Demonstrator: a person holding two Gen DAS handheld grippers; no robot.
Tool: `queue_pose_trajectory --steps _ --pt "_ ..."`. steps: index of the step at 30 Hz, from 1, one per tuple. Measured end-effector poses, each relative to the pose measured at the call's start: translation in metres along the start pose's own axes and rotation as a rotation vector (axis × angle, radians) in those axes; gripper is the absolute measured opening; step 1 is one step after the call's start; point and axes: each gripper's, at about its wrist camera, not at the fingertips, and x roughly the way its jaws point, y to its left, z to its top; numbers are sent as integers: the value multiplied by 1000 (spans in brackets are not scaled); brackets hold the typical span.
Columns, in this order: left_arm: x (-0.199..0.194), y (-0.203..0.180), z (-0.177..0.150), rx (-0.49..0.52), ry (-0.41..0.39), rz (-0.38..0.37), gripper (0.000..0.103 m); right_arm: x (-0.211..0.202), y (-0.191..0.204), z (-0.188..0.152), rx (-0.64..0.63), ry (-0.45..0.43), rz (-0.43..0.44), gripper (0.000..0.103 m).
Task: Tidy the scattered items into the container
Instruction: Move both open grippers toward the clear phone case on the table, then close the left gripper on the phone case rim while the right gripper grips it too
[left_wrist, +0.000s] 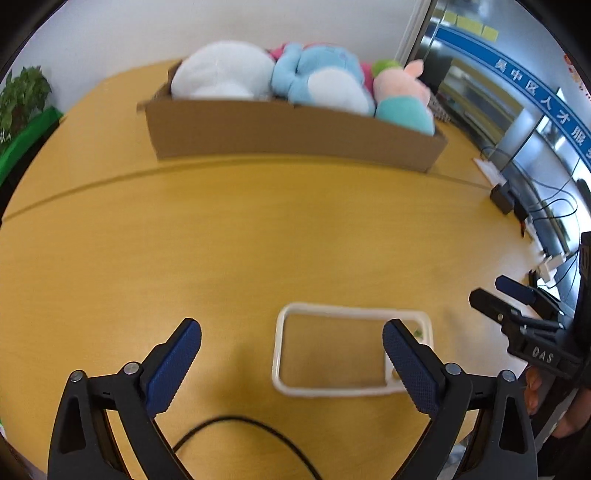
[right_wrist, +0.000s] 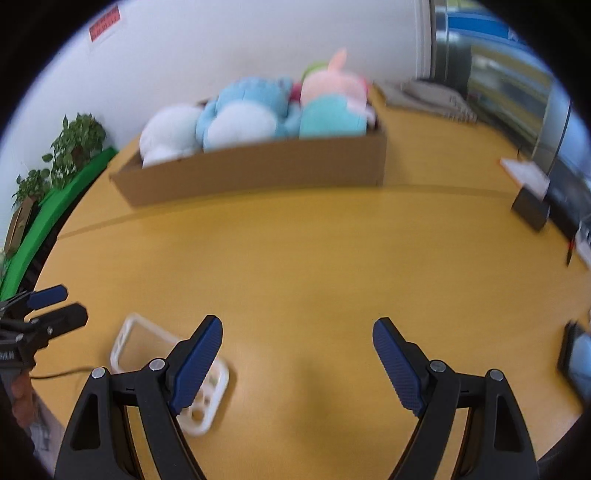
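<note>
Wooden desk (left_wrist: 258, 240): plush toys (left_wrist: 306, 77) already sitting in the cardboard box (left_wrist: 295, 136); clear phone case (left_wrist: 351, 350) lying loose, awaiting tidying. Left claw (left_wrist: 291, 363), right claw (right_wrist: 297, 363) hanging open, empty.

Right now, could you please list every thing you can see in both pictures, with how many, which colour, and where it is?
cardboard box: 1, brown, far side of the table
plush toys: at least 4, inside the box; white, blue and white, pink and teal, and a pink one mostly hidden
phone case: 1, clear white, flat on the near table
table: 1, yellow wood
cable: 1, black, near edge of the table
plants: green, far left by the wall
small black box: 1, right side of the table
red label: 1, on the white wall
left gripper: black with blue pads, open, above the phone case
right gripper: same colours, open, over bare table
</note>
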Motion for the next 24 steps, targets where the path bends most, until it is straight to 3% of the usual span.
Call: queue_pose_trajectory --steps 3,7,9,10,12,13,14,16,24 --pt "13 2 -10 -4 36 -11 93 12 13 -19 -23 58 24 82" --pt "27 1 -18 2 81 -8 76 24 31 -26 -70 84 26 79" --pt "35 1 -22 -7 103 -4 64 30 36 -29 -83 99 39 72" --pt "39 2 -23 -12 114 -2 54 34 39 -31 -95 112 39 59" --pt "39 -2 -26 3 105 22 43 33 45 -35 -140 93 9 48" --pt "39 -3 -26 9 99 29 34 32 47 -35 -149 93 9 38" --pt "40 -4 -26 5 99 26 22 32 47 -35 -153 93 17 23" --pt "41 -5 -26 -4 104 2 11 32 49 -35 -161 93 34 9" --pt "41 -8 -25 -40 114 18 6 28 47 -38 -167 88 59 8"
